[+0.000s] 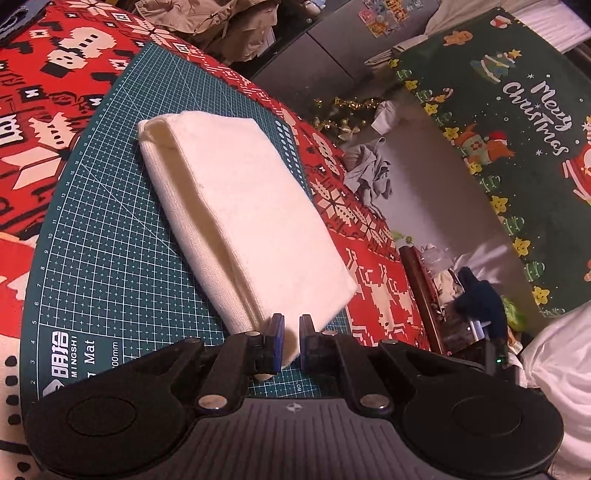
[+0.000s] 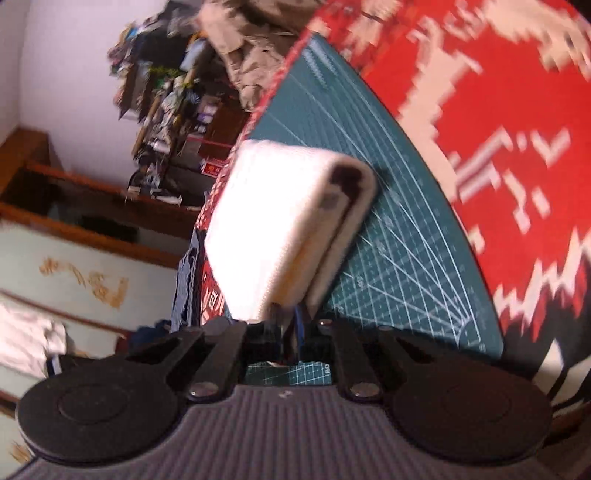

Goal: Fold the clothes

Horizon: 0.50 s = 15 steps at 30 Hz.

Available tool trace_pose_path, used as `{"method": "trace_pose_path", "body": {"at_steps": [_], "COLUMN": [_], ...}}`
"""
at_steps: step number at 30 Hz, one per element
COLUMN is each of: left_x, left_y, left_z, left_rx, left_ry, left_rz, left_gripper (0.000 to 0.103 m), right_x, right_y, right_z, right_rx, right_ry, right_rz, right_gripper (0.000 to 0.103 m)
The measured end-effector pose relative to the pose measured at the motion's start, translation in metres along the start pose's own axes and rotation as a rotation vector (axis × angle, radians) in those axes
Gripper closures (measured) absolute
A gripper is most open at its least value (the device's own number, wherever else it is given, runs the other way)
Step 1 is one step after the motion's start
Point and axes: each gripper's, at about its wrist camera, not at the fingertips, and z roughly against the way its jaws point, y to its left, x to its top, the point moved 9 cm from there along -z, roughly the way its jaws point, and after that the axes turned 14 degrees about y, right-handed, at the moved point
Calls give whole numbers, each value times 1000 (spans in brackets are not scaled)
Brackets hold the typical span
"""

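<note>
A cream-white cloth (image 1: 240,206), folded into a thick oblong, lies on the green cutting mat (image 1: 103,258). In the left wrist view its near corner sits between the blue pads of my left gripper (image 1: 291,332), which is shut on that corner. The right wrist view is blurred and rolled on its side. There the same folded cloth (image 2: 266,221) rests on the mat (image 2: 399,258). Its near end is pinched between the close-set fingers of my right gripper (image 2: 290,317). The layers of the fold show along that side.
A red and white patterned tablecloth (image 1: 55,92) covers the table around the mat. Beige clothes (image 1: 207,22) are heaped at the far edge. Beyond the table edge lie a grey garment (image 1: 369,170) and a green Christmas rug (image 1: 517,110). Cluttered shelves (image 2: 166,92) stand by the wall.
</note>
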Motion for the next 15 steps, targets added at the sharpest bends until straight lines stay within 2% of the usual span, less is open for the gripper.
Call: {"method": "trace_pose_path", "body": {"at_steps": [6, 8, 15], "left_x": [1, 0, 0], "left_y": [0, 1, 1], "left_z": [-2, -2, -3], "left_rx": [3, 5, 12], "left_ry": [4, 5, 11], "left_rz": [-1, -2, -3], "left_gripper": [96, 96, 96], "right_x": [5, 11, 32], "right_y": [-15, -18, -27], "right_z": [-14, -16, -4], "right_rx": [73, 81, 74], "right_ry": [-5, -28, -126], "right_rz": [-86, -82, -84], "right_gripper": [93, 97, 98]}}
